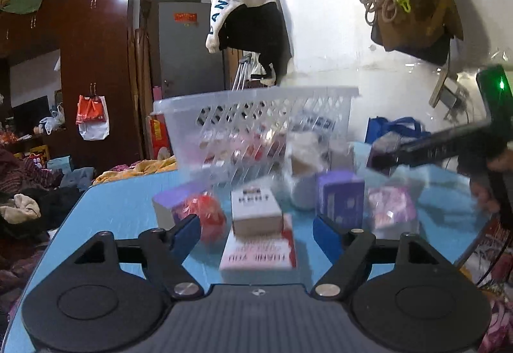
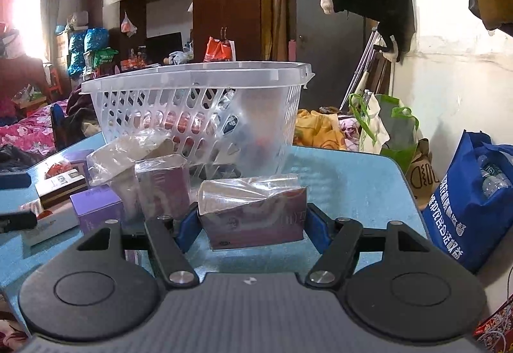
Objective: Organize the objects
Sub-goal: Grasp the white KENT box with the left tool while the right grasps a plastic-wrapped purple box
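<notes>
A clear plastic basket [image 1: 256, 125] [image 2: 198, 106] with some packets inside stands at the back of the blue table [image 1: 121, 209] [image 2: 346, 186]. Several small boxes lie in front of it. In the left wrist view my left gripper [image 1: 256, 231] is open, its fingers either side of a white box [image 1: 255, 209] stacked on a pink-and-white box [image 1: 259, 252]. A red-wrapped box [image 1: 189, 209] and a purple box [image 1: 340, 197] sit beside its fingertips. My right gripper [image 2: 251, 223] is open around a maroon box in clear wrap [image 2: 253, 212], its pads close to the box's sides.
More wrapped boxes [image 2: 160, 186] and a purple box [image 2: 96, 209] lie left of the right gripper. The right gripper's body [image 1: 449, 141] shows at the right of the left wrist view. A blue bag [image 2: 468, 202] stands off the table's right edge. A bed and clutter lie to the left.
</notes>
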Demonstrator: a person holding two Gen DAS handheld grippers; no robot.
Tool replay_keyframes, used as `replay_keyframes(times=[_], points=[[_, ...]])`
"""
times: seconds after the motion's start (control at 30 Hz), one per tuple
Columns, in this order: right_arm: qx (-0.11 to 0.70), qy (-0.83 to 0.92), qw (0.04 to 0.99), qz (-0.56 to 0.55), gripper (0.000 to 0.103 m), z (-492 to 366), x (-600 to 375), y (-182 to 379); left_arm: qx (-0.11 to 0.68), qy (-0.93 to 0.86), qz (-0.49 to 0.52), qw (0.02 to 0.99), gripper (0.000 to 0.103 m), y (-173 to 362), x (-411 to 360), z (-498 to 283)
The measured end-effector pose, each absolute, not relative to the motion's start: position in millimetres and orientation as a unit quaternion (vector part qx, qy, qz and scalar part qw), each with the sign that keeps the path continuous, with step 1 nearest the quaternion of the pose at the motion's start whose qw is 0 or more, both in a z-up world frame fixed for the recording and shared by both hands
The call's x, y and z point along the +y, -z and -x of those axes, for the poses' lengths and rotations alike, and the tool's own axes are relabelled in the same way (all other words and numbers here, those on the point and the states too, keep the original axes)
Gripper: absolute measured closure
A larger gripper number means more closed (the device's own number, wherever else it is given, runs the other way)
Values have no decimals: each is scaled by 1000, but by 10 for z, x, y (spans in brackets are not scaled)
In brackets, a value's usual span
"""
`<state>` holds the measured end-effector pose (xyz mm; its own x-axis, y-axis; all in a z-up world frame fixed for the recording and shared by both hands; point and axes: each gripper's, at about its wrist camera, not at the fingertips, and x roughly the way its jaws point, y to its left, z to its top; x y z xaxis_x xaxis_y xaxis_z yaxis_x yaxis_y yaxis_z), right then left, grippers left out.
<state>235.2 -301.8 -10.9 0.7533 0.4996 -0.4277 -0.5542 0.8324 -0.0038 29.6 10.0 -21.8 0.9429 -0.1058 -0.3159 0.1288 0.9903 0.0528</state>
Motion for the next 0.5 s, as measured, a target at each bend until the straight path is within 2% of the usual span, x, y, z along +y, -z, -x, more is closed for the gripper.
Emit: replay_keyframes(times=[0.1,0.17,0.37,0.5], points=[[210,-283,933,65,32,-2356,-3014,108,167,59,-27,984,24,180,85,-440],[210,-284,933,65,32,-2356,-3014,107,176,55,-24,983,38,194,60,-524],[206,-285,934,65,32,-2354,-3017,110,183,48,-24,982,60,263,20,-560],[202,-285,935,61,32,-2343,-3036,108,160,36,-28,986,60,254,37,-473]])
